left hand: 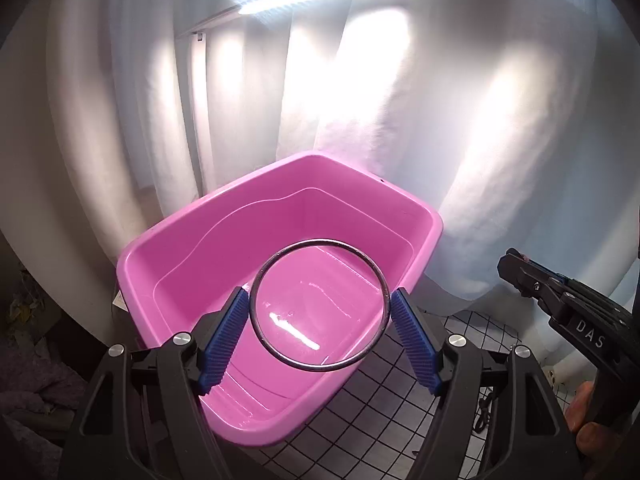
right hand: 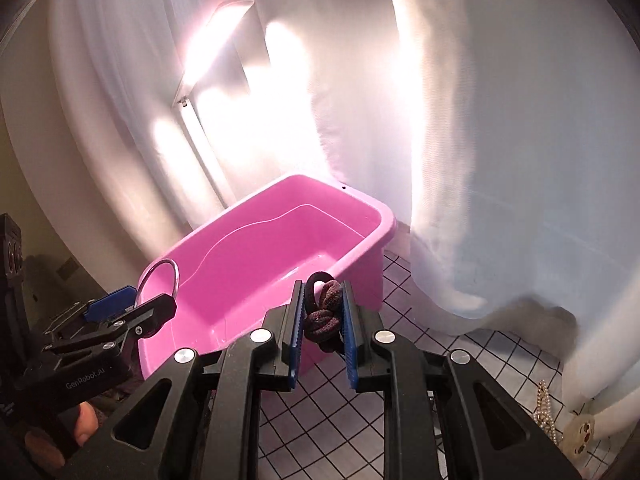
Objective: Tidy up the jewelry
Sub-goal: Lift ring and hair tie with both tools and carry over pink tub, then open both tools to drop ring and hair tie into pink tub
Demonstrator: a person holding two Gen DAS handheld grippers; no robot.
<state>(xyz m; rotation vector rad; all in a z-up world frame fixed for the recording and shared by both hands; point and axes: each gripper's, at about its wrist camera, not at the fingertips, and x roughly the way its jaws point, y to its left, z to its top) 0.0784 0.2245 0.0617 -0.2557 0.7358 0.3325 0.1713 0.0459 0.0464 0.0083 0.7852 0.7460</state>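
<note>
Items: 1 pink tub [left hand: 280, 216] | left hand-held gripper [left hand: 319, 304] clamps 1 bangle [left hand: 362, 256] | right hand-held gripper [right hand: 322, 304] clamps 1 hair tie [right hand: 326, 312]

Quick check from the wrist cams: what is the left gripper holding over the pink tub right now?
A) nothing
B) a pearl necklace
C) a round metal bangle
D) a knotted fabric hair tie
C: the left gripper has its blue pads pressed on either side of a round metal bangle above the pink tub; the knotted fabric hair tie sits in the right gripper.
</note>
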